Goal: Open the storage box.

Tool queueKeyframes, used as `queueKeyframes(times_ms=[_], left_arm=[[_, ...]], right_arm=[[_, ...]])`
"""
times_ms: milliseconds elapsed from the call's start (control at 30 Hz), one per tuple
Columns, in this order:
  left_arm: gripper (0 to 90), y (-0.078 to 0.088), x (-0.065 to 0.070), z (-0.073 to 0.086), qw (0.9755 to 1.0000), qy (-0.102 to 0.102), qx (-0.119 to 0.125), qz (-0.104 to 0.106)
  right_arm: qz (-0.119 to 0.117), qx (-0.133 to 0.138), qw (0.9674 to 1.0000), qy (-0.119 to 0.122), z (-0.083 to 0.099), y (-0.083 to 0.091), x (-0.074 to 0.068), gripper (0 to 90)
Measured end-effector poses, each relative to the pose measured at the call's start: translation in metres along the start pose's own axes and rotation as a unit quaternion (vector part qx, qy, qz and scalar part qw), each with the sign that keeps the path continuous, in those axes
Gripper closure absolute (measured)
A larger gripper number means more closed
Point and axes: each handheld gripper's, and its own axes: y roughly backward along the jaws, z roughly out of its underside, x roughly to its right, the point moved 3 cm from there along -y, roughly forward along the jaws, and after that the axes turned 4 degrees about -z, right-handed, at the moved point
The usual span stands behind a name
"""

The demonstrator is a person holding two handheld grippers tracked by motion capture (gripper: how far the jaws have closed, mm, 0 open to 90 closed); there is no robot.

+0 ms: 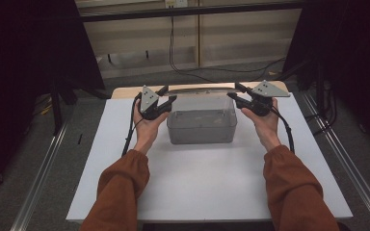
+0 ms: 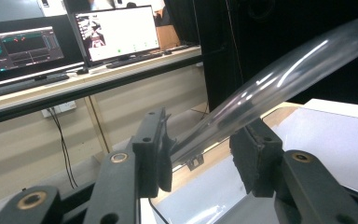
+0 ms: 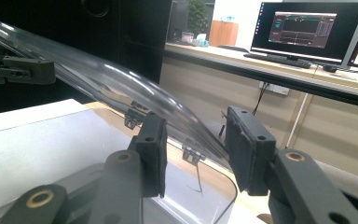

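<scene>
- Both claws grip the clear lid: my left claw point(image 1: 166, 96) clamps its left end, and my right claw point(image 1: 238, 91) clamps its right end, the lid's edge running between each pair of pads.
- That lid point(image 1: 200, 89) hangs above the back rim of the clear box point(image 1: 201, 126), tilted and bowed, with small hinge clips on its rim in the right claw's view point(image 3: 192, 154).
- I judge the lid is lifted and either going on or coming off; which, I cannot tell. Seating it or setting it aside is left.
- Under the box is a white table top point(image 1: 197, 183) on grey floor.
- Beyond stand a pale wall with a dangling cable point(image 1: 172, 43), dark curtains either side, and a desk with lit monitors point(image 2: 116, 31).
</scene>
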Motion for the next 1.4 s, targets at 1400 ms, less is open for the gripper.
queueKeyframes(times_ms=[1400], left_arm=[[62.5,-0.031,-0.02,-0.005,0.9998,0.008,-0.011,-0.013]], right_arm=[[0.002,0.017,0.9993,-0.034,0.001,-0.034,0.03,64.8]])
